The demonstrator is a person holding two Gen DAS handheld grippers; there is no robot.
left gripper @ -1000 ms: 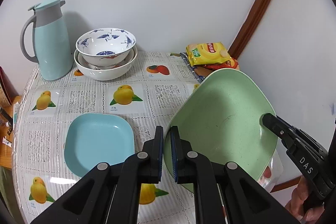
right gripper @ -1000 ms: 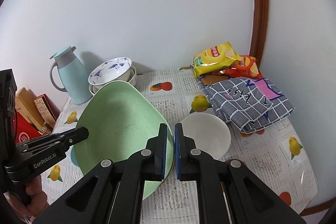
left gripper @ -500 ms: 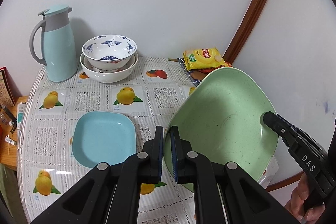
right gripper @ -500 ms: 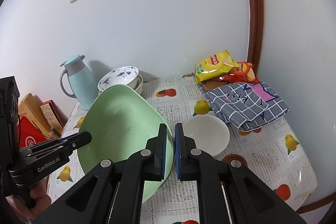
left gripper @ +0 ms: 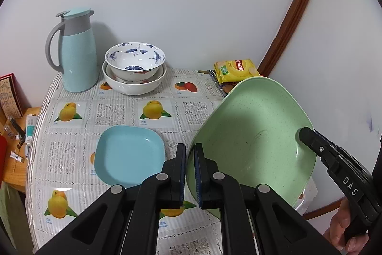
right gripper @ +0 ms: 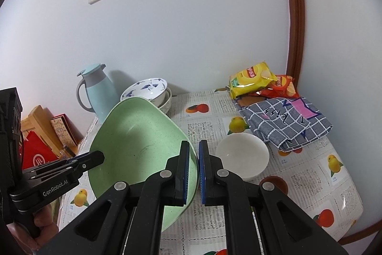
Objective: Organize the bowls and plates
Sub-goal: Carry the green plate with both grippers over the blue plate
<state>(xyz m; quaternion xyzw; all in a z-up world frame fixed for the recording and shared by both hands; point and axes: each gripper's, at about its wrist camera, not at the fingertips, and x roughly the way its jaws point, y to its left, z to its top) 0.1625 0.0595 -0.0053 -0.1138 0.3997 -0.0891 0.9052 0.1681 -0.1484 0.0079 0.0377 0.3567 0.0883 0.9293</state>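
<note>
Both the left gripper (left gripper: 189, 154) and right gripper (right gripper: 194, 152) clamp the green plate (left gripper: 253, 135) aloft; blue plate (left gripper: 130, 154) and white bowl (right gripper: 242, 157) lie unstacked on the counter (left gripper: 78, 116).

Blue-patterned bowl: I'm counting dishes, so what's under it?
The blue-patterned bowl sits in a larger white bowl. A red-marked dish rim shows between them; anything deeper is hidden.

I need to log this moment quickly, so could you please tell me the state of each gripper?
Left gripper: shut on the green plate rim.
Right gripper: shut on the opposite rim of the same plate.
</note>
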